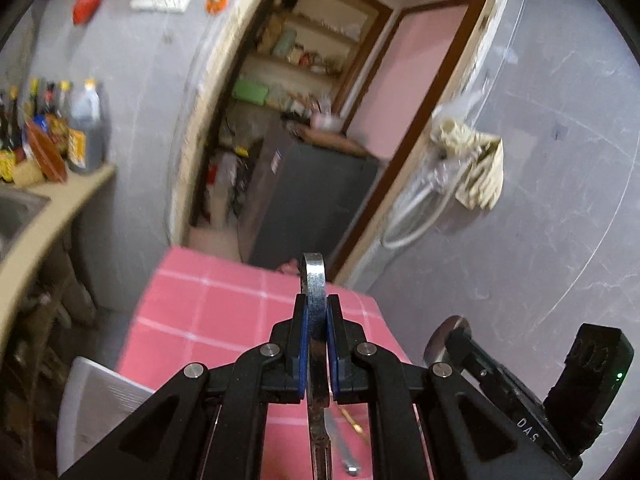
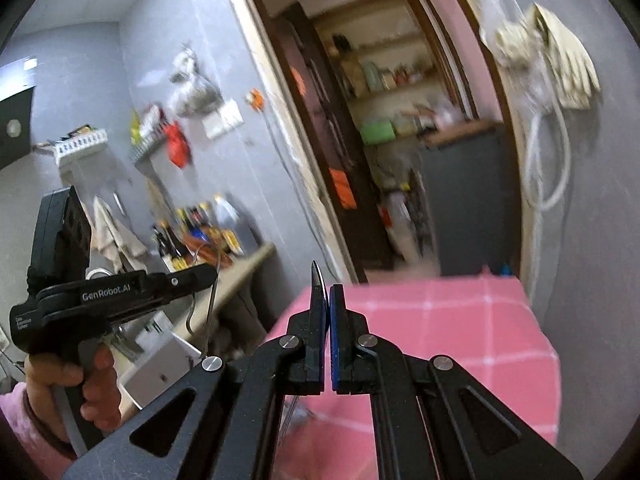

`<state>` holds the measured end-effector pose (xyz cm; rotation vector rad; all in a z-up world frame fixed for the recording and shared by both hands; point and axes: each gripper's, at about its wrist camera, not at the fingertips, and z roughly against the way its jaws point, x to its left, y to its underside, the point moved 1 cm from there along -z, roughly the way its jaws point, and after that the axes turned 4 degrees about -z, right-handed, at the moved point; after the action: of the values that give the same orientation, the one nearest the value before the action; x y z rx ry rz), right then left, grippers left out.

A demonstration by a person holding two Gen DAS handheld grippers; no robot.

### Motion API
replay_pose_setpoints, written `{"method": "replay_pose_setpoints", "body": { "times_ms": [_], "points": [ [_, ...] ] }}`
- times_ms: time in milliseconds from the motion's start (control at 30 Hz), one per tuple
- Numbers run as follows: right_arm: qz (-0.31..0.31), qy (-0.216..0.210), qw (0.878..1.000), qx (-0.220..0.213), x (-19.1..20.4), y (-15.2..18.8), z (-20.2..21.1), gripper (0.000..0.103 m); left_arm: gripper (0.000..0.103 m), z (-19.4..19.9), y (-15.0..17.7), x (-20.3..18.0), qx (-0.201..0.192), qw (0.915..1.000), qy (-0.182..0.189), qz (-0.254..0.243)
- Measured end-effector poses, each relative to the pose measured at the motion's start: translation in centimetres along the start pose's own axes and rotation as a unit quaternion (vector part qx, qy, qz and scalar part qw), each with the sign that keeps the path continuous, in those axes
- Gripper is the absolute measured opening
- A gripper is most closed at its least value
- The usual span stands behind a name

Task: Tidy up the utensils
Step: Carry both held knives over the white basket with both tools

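Directly ahead in the left wrist view, your left gripper (image 1: 317,320) had its jaws pressed flat against a metal utensil handle (image 1: 315,284). Its rounded end stood up just past the fingertips at lower centre of the frame, and the rest ran down out of sight between the arms. Behind it lay the pink checked tablecloth (image 1: 224,312), with a loose metal utensil (image 1: 342,450) lying on it at the bottom edge. At lower right, your right gripper (image 1: 452,334) showed only from the side.

In the right wrist view, that right gripper (image 2: 329,312) had its jaws almost together on a thin, dark, pointed piece (image 2: 317,280); what it was could not be told. At lower left, your left hand (image 2: 86,380) held the other tool, with a wire utensil part (image 2: 210,312) dangling below it.

Both views were blurred, so motion looked quick. A thin, slick handle might have pivoted or slid free, and the pointed tip might have snagged the cloth.
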<state>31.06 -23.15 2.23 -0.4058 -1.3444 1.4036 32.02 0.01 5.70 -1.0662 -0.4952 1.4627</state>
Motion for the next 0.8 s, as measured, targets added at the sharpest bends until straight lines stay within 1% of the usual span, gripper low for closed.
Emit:
{"method": "replay_pose_setpoints", "body": {
  "times_ms": [100,200,333,433,500,600,667,733,800],
  "points": [
    [0.007,-0.019,0.999,-0.029,3.9,-0.3,-0.5,0.002,0.008,1.9,-1.0,2.5,-0.016,0.9998,-0.015,-0.002],
    [0.014,-0.038,0.998,-0.054,7.2,0.2,-1.6,0.002,0.008,4.1,-1.2,5.6,-0.046,0.9986,-0.027,0.002],
    [0.032,-0.039,0.996,-0.068,10.9,1.9,-3.5,0.002,0.008,5.4,-0.5,9.0,-0.082,0.9960,-0.028,0.019],
    [0.052,-0.030,0.997,-0.058,12.5,3.7,-5.2,0.002,0.008,5.1,1.1,10.9,-0.099,0.9944,-0.032,0.019],
    [0.068,-0.023,0.996,-0.048,13.1,4.9,-5.9,0.002,0.008,4.8,2.1,11.7,-0.100,0.9942,-0.035,0.016],
    [0.089,-0.021,0.995,-0.028,13.4,6.7,-6.6,0.002,0.008,4.2,3.7,12.2,-0.098,0.9946,-0.030,0.016],
    [0.096,-0.019,0.995,-0.019,13.3,7.3,-6.8,0.002,0.008,3.8,4.7,12.9,-0.092,0.9953,-0.020,0.023],
    [0.095,-0.022,0.995,-0.010,13.2,7.6,-7.0,0.002,0.008,3.6,5.3,13.1,-0.087,0.9957,-0.017,0.024],
    [0.093,-0.022,0.995,-0.003,13.0,8.0,-7.0,0.002,0.008,3.6,5.9,13.0,-0.082,0.9963,-0.019,0.015]
  ]
}}
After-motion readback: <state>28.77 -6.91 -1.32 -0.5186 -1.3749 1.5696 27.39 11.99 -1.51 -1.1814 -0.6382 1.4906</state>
